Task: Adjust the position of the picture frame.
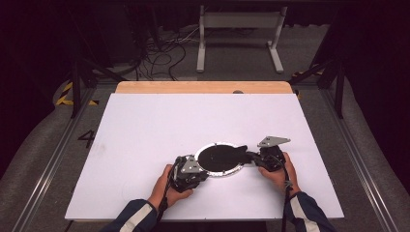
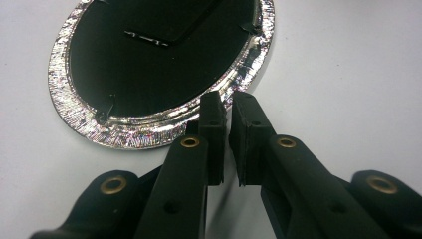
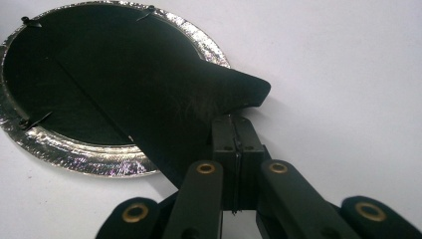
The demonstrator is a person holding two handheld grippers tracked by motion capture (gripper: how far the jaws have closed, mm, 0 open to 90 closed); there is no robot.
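High view: left gripper (image 1: 197, 164) pinches the round silver foil pan (image 1: 220, 172) rim; right gripper (image 1: 252, 158) clamps its black lid's tab (image 1: 240, 148), likely peeling next.

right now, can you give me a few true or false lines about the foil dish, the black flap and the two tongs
1. The foil dish lies flat on the white table. True.
2. The right tongs are shut on the black flap. True.
3. The left tongs are wide open above the dish. False: their jaws stand almost together, low at the dish's rim.
4. The flap lies wholly inside the dish. False: its tip sticks out past the rim, toward the right tongs.
5. Both tongs are at the same side of the dish. False: they are at opposite sides.
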